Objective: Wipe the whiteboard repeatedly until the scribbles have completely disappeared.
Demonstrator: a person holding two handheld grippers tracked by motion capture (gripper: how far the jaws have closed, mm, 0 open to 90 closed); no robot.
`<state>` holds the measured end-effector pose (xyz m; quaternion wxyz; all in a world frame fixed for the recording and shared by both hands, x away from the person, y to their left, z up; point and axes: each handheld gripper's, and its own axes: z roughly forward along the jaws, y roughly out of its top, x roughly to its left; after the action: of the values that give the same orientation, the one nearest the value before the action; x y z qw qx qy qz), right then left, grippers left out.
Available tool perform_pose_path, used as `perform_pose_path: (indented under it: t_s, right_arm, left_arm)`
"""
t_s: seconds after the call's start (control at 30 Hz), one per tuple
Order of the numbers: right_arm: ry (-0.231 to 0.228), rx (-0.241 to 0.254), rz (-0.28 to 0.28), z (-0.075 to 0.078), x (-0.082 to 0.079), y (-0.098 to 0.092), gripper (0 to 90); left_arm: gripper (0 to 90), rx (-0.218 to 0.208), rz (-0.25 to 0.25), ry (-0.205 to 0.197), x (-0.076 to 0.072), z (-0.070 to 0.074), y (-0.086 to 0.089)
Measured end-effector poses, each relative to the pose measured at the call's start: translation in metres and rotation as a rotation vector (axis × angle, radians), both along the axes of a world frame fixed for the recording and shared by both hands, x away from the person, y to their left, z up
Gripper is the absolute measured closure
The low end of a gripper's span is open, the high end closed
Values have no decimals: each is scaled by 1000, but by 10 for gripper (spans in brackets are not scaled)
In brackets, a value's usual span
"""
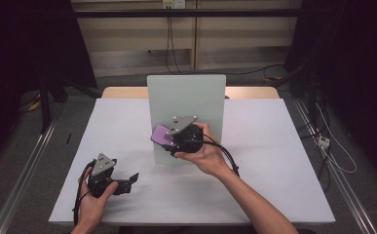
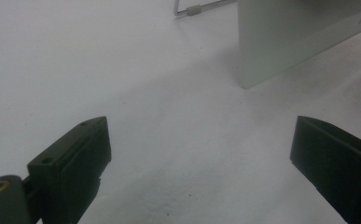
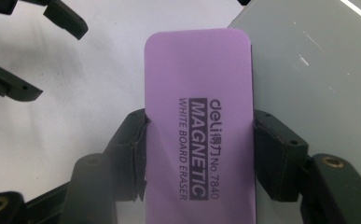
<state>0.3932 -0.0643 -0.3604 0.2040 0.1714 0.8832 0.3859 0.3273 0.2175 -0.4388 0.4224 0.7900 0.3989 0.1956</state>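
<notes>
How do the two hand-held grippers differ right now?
The right hand-held gripper is shut on a purple whiteboard eraser, while the left hand-held gripper stands open with nothing between its jaws. The right one is up at the upright white board; the left one sits low over the white table, away from the board. Both are black, two-jawed, and each held in a person's hand.

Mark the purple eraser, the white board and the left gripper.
purple eraser (image 3: pixel 199 84), right gripper view, its flat top face.
white board (image 1: pixel 186 95), high view, its bare upper face.
left gripper (image 2: pixel 201 158), left gripper view, midway between its tips.
</notes>
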Motion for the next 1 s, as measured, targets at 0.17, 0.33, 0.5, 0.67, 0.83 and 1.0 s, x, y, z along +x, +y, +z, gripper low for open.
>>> perform_pose_path:
  t_s: [0.17,0.33,0.5,0.67,0.83,1.0]
  right_arm:
    - [-2,-6,2,1,0,-1,422]
    - [-17,9,-15,9,2,-5,422]
    - [-45,33,-37,23,5,-12,422]
    - [-63,56,-60,36,8,-19,421]
    - [-72,69,-68,38,9,-20,421]
    - [-59,55,-47,26,6,-15,421]
  left_arm:
    - [52,4,-5,-5,0,0,1]
    - [52,5,-3,-8,0,1,2]
    - [52,-6,-3,-11,0,2,2]
    - [52,8,-11,-9,0,2,2]
    - [52,14,-14,-10,0,2,1]
    - [52,15,-9,-11,0,1,1]
